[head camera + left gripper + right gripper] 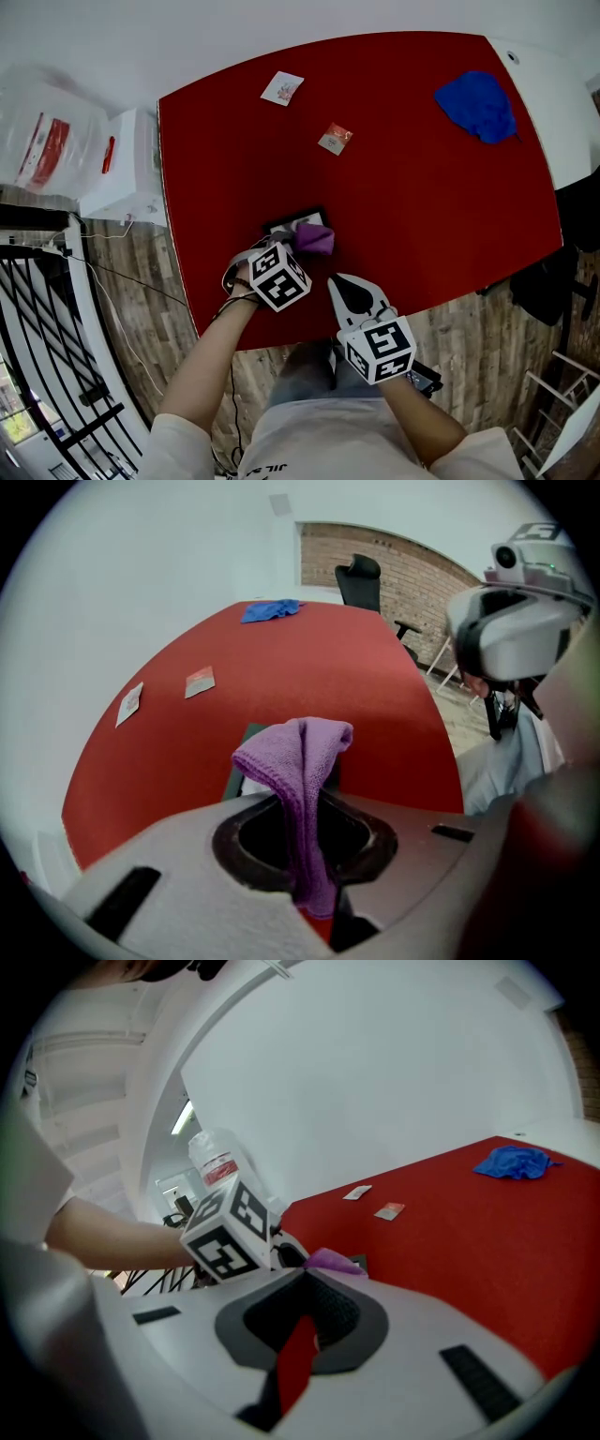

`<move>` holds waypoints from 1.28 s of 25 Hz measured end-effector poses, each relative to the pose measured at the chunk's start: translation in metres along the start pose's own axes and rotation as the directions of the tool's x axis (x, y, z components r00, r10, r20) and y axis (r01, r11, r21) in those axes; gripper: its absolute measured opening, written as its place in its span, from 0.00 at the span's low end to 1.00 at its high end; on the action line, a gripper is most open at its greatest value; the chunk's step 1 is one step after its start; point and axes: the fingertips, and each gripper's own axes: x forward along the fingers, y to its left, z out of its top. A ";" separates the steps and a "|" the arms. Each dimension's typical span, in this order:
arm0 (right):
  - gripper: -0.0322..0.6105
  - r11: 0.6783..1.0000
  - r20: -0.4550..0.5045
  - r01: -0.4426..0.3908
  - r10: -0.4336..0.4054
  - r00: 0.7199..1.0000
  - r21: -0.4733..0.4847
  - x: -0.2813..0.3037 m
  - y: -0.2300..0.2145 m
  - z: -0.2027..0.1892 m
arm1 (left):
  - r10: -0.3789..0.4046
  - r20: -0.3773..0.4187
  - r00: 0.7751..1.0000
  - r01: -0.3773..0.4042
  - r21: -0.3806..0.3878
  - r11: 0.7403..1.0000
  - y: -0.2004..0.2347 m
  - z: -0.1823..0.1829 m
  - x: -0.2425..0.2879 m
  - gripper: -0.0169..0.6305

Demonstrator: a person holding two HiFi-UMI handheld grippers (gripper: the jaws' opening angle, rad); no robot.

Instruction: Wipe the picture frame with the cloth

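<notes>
my left fingers point(187, 847) are clamped on the purple cloth point(298, 761), which bunches just past their tips, over the picture frame point(281, 226) lying on the red counter point(422, 206). my right fingers point(403, 1340) are closed on nothing, just beside them.

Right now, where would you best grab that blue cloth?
Likely a raised fold near the middle of the blue cloth, from straight above: it lies bunched on the table, so folds stand up to pinch while its edges lie flat.

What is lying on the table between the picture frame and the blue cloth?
Nothing: the head view shows only bare red table between picture frame and blue cloth.
</notes>
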 end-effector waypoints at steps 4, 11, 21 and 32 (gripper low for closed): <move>0.06 1.000 -0.002 0.011 -0.011 1.000 0.004 -0.004 -0.004 -0.001 | 0.041 -0.001 0.999 -0.041 -0.011 0.999 0.036 0.019 0.006 0.11; 0.06 0.999 0.004 0.035 -0.035 0.999 0.026 -0.008 -0.016 0.000 | 0.072 0.005 0.997 -0.072 -0.009 0.997 0.073 0.050 0.009 0.11; 0.06 0.998 0.014 0.038 -0.039 0.999 0.042 -0.010 -0.020 -0.002 | -0.031 -0.033 0.999 0.033 0.068 0.997 -0.004 0.031 0.025 0.11; 0.06 0.999 0.012 0.019 -0.019 1.000 0.047 -0.013 -0.007 -0.010 | -0.066 -0.055 0.996 0.069 0.059 0.996 -0.049 0.009 0.013 0.11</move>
